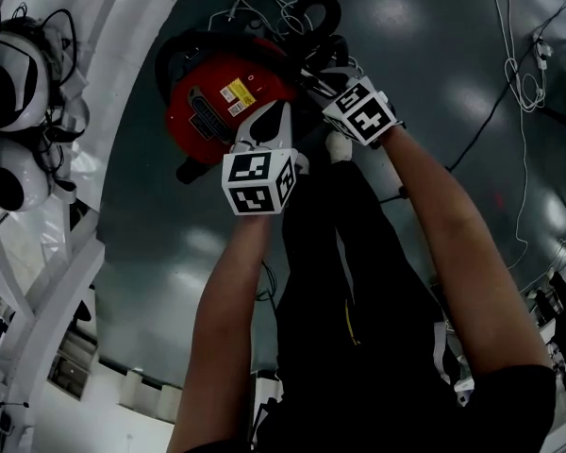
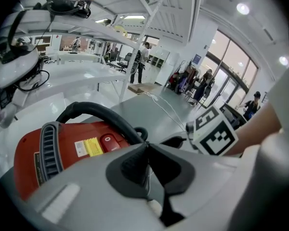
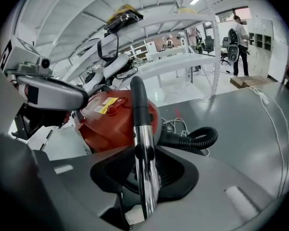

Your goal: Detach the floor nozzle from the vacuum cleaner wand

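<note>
The red vacuum cleaner (image 1: 217, 102) lies on the grey floor just ahead of both grippers. My right gripper (image 3: 144, 173) is open, and the chrome wand (image 3: 145, 148) runs up between its pads with a gap on each side. The wand's black upper part leans over the red body (image 3: 111, 124). The ribbed black hose (image 3: 197, 138) curls to the right. My left gripper (image 2: 147, 150) is shut with nothing between its pads, above the red body (image 2: 29, 167) and beside its black handle (image 2: 101, 117). In the head view the left gripper (image 1: 264, 113) and right gripper (image 1: 313, 75) are close together. No floor nozzle shows in any view.
White shelving (image 1: 85, 253) with headsets (image 1: 19, 83) stands at the left. Thin cables (image 1: 524, 74) trail over the floor at the right, and a white cord (image 3: 274, 124) runs past the hose. The person's dark trousers (image 1: 358, 281) fill the lower middle. People (image 2: 139, 61) stand far off.
</note>
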Demonstrator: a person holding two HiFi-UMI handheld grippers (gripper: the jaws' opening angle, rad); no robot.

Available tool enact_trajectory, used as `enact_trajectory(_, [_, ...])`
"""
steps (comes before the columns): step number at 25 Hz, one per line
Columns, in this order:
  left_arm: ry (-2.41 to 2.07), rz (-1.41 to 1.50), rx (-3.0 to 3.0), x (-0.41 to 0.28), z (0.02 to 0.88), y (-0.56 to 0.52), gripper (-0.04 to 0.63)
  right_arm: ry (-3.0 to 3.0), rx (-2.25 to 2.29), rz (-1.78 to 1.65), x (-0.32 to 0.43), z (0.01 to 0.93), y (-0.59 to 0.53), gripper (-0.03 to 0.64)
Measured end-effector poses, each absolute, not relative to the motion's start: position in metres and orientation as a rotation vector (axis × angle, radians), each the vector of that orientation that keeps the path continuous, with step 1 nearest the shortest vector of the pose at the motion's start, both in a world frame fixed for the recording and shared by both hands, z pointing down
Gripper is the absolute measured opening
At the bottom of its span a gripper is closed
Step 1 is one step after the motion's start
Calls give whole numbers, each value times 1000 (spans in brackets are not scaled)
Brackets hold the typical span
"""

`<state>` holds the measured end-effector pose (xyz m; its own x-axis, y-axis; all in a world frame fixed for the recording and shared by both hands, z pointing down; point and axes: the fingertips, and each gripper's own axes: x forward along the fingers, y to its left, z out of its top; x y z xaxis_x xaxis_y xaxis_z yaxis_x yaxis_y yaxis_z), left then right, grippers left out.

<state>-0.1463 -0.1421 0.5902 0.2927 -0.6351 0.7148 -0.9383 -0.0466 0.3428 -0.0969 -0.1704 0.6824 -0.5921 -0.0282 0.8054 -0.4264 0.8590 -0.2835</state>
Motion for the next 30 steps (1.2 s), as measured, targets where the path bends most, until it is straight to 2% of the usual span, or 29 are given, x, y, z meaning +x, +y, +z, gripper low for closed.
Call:
enact_trajectory(1, [-1424, 473, 1760, -146, 593, -144, 12, -2149, 314, 557, -99, 685, -169, 139])
enact_trajectory(4, [-1400, 454, 1747, -142, 599, -148, 71, -2131, 286, 491, -100, 696, -168, 158])
enact_trajectory(17, [-1383, 414, 1752, -141, 594, -157, 101, -2040, 187, 441, -107, 718, -163, 169])
enact_trajectory(26, [-1372, 377, 1752, -145, 581, -154, 161, -2090, 221, 433, -92, 685, -153, 169])
enact_trajectory(30, [-1354, 324, 1743, -139, 576, -158, 167, -2113, 232, 418, -85, 667, -146, 169])
